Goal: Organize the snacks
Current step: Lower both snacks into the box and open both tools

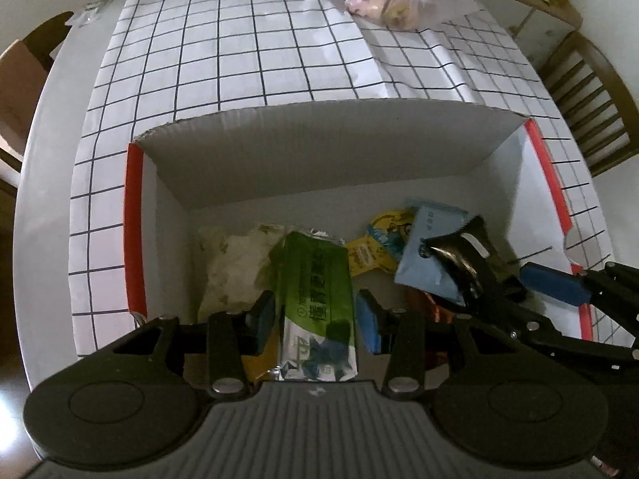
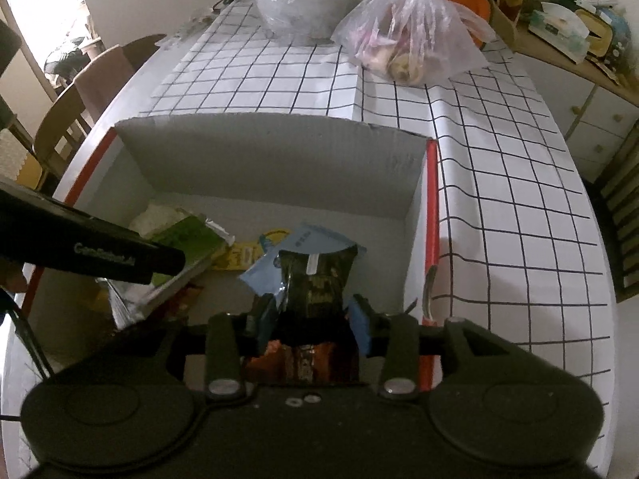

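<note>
Hidden or unclear: the lower end of the dark packet [image 2: 315, 279] ran behind the right gripper's body at the bottom of the right wrist view; its print was too dim to read. The near wall of the box [image 1: 319, 151] was cut off by both gripper bodies.
Left gripper [image 1: 315, 319]: jaws partly apart, the green packet [image 1: 315, 299] standing between the blue pads; at the right pad a sliver of gap showed, and contact at the left pad could not be told.
Right gripper [image 2: 311, 319]: jaws partly apart with the dark packet between them; whether the pads pressed on it could not be told.
Snacks: inside the box, lower centre of both views, lay a pale crumpled bag [image 1: 235, 267], a yellow packet [image 1: 371, 247] and a light blue packet [image 1: 427, 263], overlapping.
Table: checked cloth [image 1: 259, 60] beneath the box.
Around: a clear plastic bag of food [image 2: 403, 36] at upper centre of the right wrist view, a wooden chair [image 1: 587, 95] at the right edge of the left wrist view.
In the way: the left gripper's black body crossed the left of the right wrist view, covering part of the green packet.
</note>
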Motion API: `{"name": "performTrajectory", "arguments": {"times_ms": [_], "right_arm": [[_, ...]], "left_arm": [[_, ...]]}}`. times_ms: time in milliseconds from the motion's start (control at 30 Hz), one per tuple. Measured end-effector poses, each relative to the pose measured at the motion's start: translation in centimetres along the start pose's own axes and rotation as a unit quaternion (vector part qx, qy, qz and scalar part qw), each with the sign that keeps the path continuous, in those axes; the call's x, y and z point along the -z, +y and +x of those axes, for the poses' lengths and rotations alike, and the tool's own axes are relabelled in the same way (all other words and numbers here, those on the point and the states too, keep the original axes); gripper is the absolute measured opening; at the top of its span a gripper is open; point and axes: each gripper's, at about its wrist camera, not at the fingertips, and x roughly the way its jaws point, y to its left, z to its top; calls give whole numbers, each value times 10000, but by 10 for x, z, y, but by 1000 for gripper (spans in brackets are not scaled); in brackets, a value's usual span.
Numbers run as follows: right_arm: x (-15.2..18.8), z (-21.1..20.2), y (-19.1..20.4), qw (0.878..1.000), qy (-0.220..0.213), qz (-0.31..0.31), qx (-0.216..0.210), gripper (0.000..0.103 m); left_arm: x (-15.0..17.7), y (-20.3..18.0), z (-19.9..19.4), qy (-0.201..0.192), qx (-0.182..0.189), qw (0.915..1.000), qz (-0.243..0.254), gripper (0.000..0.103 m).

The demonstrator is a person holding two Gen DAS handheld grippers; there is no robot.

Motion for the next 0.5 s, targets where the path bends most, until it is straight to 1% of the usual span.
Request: {"name": "performTrajectory", "arguments": {"times_ms": [33,67,233,333,467,500], "right_arm": [[0,-3,0,10000,-22,13,11,42],[1,-6,0,10000,-53,33,17,43],[6,-27,2,9997,-238,105,30,48],[10,-41,3,9992,-374,167,33,53],[16,-61,5,9980,-580,233,32,63],[17,-65,6,9977,-633,240,31,64]], "left_arm": [[1,0,-2,-26,22,10000,-9,54],[2,1,-6,-77,75,9999,-15,55],[11,0,-22,-301,216,9993,32,56],[19,0,-35,-500,264,9984,43,60],[31,-1,-54,-757,331,9965,108,61],[34,-1,-59,-825,334,9960,106,61]]}}
